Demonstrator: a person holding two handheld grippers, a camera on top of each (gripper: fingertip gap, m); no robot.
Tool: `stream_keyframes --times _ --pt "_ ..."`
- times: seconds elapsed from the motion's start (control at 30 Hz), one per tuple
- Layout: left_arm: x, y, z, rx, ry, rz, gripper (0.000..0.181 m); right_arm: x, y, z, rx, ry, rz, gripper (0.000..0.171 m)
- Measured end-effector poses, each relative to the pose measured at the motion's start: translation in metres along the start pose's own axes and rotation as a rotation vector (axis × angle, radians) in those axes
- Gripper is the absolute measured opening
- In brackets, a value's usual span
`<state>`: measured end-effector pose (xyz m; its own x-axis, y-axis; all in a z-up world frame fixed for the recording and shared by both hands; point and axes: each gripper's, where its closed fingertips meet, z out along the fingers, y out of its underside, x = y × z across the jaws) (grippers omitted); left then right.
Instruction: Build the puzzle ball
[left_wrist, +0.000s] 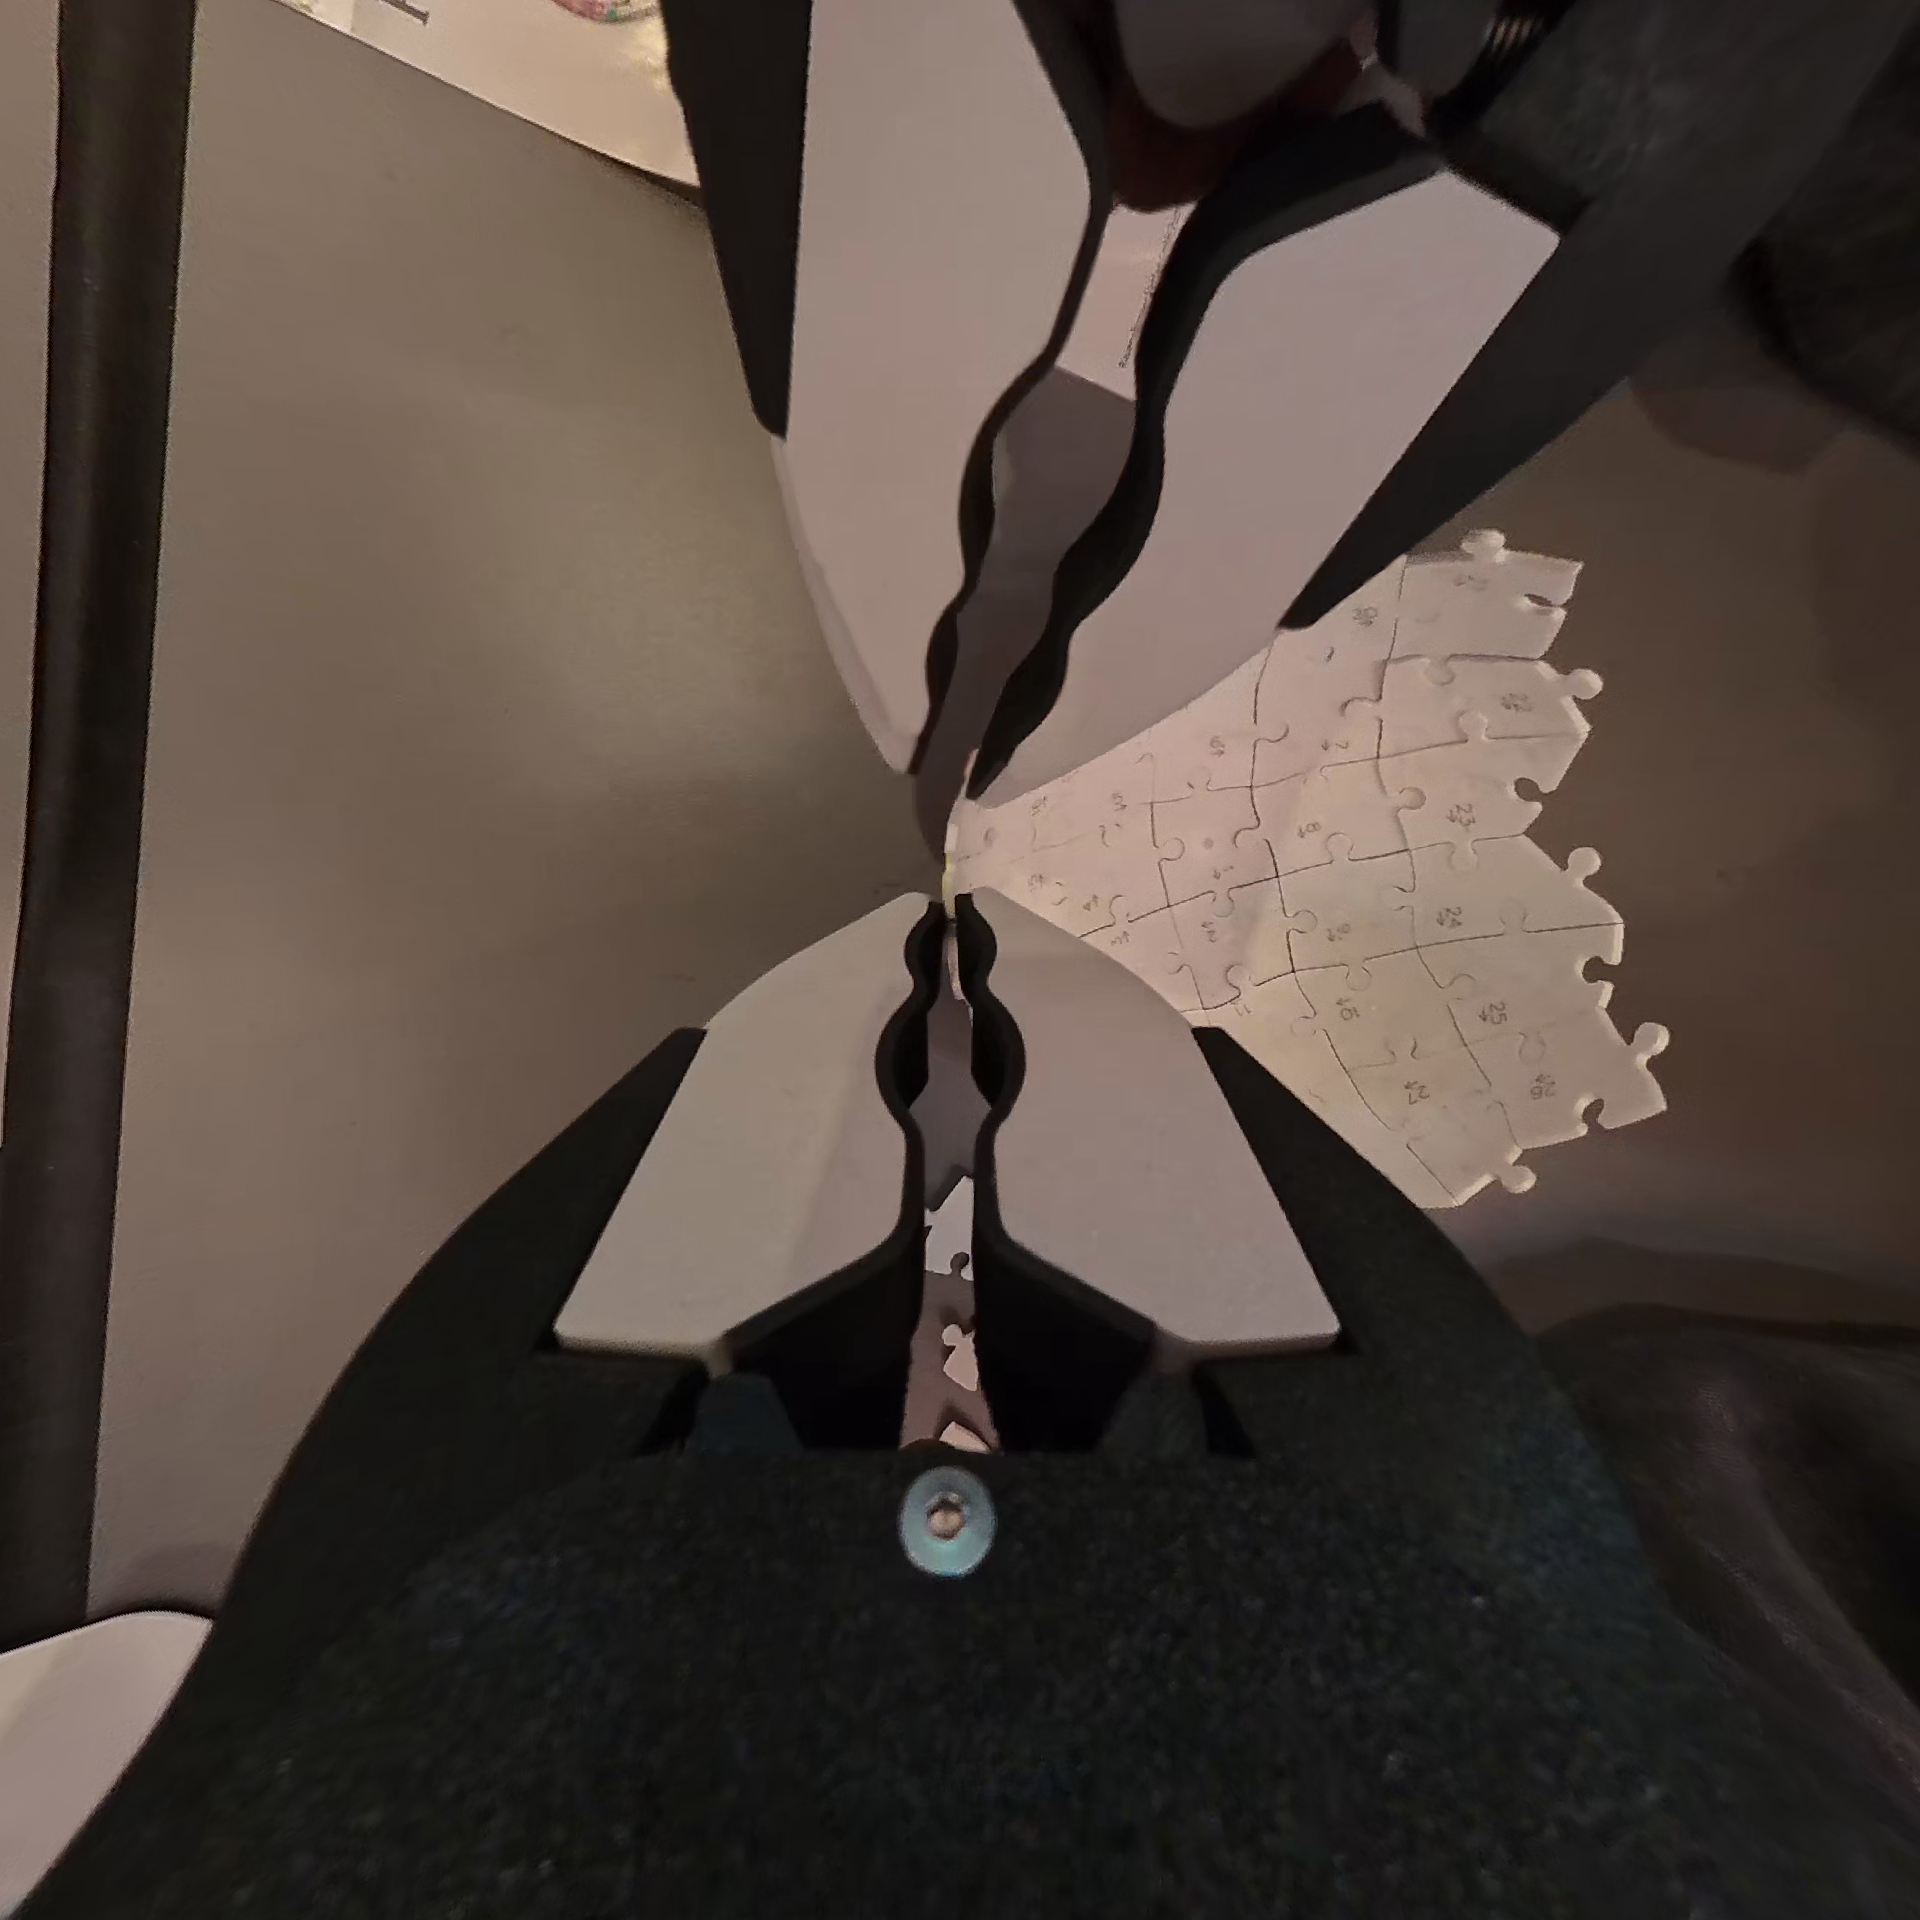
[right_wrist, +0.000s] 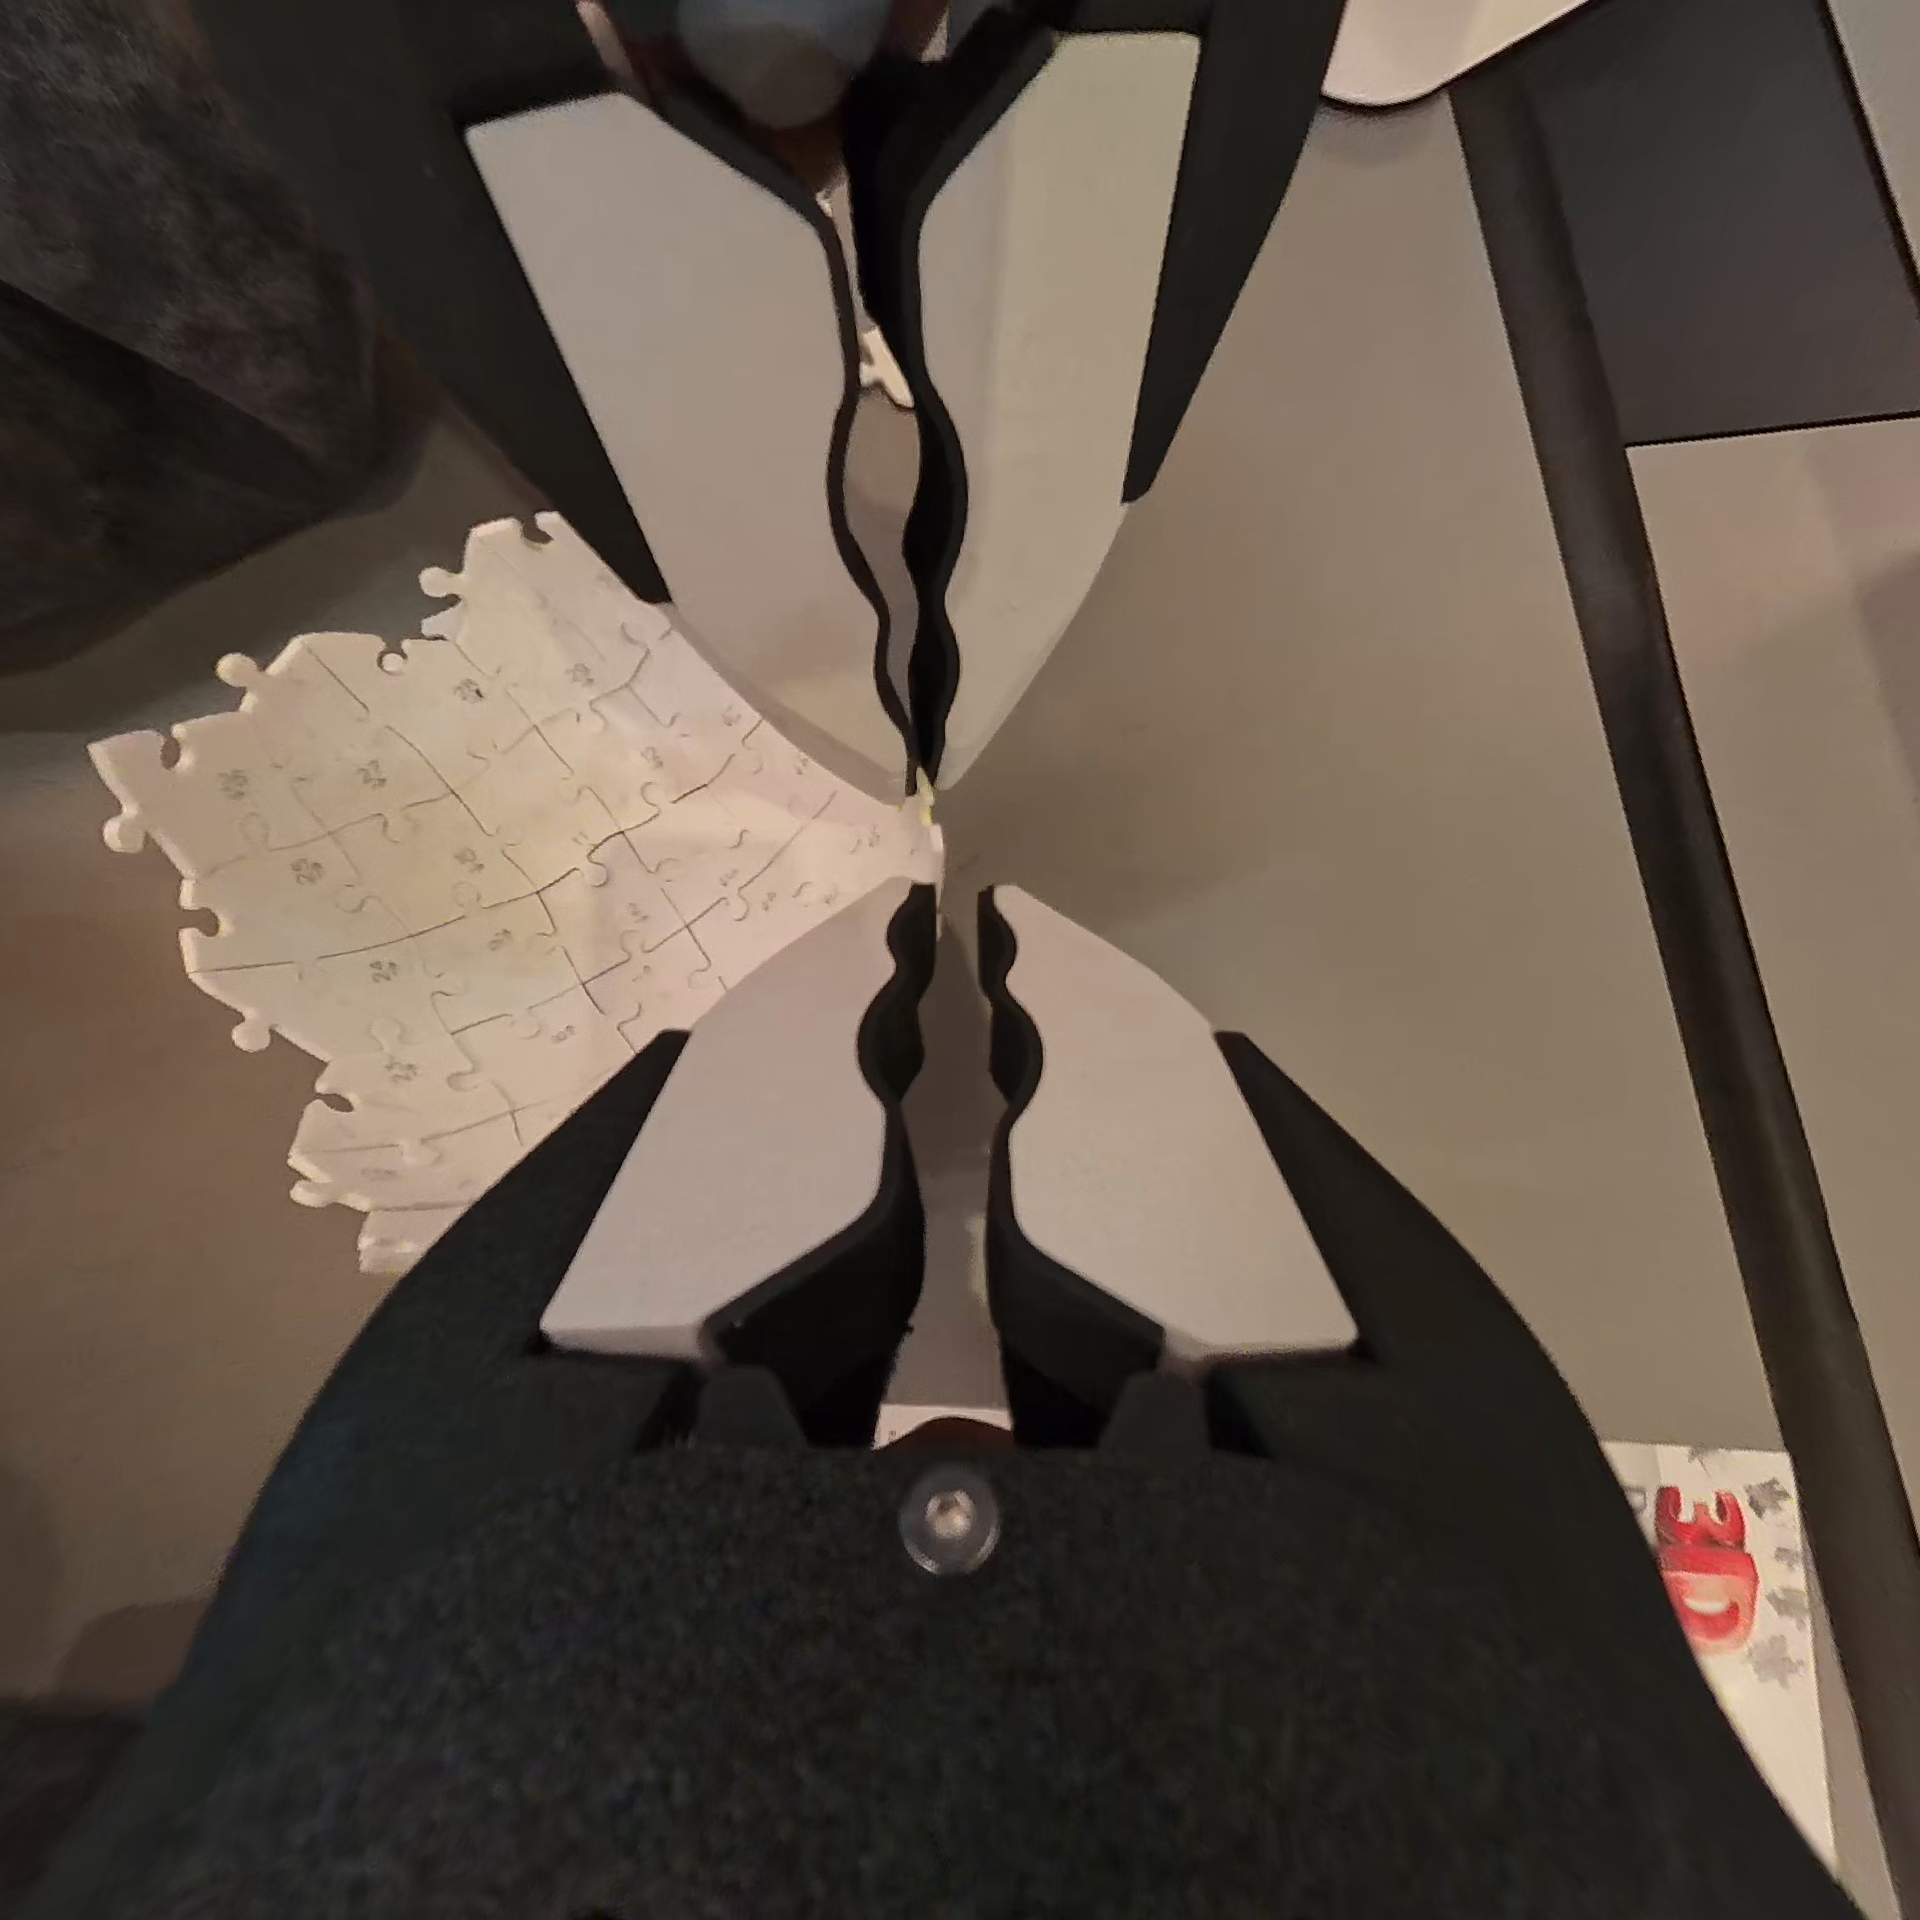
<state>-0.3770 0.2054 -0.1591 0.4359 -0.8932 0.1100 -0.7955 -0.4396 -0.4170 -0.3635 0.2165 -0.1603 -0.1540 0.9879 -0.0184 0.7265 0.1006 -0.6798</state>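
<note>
A partly built puzzle ball shell (left_wrist: 1403, 883) of white interlocked pieces shows its numbered inner side; it also shows in the right wrist view (right_wrist: 416, 883). It is held in the air above a grey table. My left gripper (left_wrist: 951, 914) is shut on the shell's thin near edge. In the right wrist view it comes in from the top (right_wrist: 925, 779), pinching the same edge. My right gripper (right_wrist: 956, 899) faces it tip to tip, with a narrow gap between its fingers and nothing seen in it. It enters the left wrist view from the top (left_wrist: 945, 774).
The grey table (left_wrist: 468, 727) has a black strip (left_wrist: 114, 727) along one side. Loose white puzzle pieces (left_wrist: 956, 1340) lie below the left gripper. A printed sheet with a red picture (right_wrist: 1704, 1579) lies at the right. Dark fabric (right_wrist: 156, 312) is beside the shell. My two grippers' fingertips are within a few centimetres of each other.
</note>
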Motion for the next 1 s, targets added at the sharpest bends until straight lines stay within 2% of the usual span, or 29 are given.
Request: stream_keyframes --times 0.13,0.6,0.67,0.73,0.87,1.0 --pt "-0.0006 0.0006 0.0000 -0.002 -0.001 -0.004 0.002 -0.0022 -0.0007 0.0022 0.008 -0.030 0.006 0.001" --pt "-0.0002 0.0003 -0.0002 0.003 0.005 -0.012 0.002 -0.0032 -0.0020 0.0012 -0.003 0.023 -0.074 0.000" --pt "-0.0003 0.0001 -0.0003 0.002 -0.002 -0.003 0.002 -0.0067 -0.0018 0.0015 0.000 -0.006 -0.068 0.011" --pt "0.0001 -0.0003 0.0001 0.002 0.000 -0.001 0.002 -0.0070 -0.0009 0.0023 -0.001 -0.026 -0.049 0.014" --pt "0.0007 -0.0009 0.0001 0.003 -0.001 0.005 0.002 -0.0023 -0.0003 0.0023 0.008 -0.022 -0.041 0.002" --pt "0.0006 -0.0015 0.0003 0.005 -0.002 0.006 0.002 -0.0018 0.0001 0.0018 -0.001 -0.019 -0.042 0.000"
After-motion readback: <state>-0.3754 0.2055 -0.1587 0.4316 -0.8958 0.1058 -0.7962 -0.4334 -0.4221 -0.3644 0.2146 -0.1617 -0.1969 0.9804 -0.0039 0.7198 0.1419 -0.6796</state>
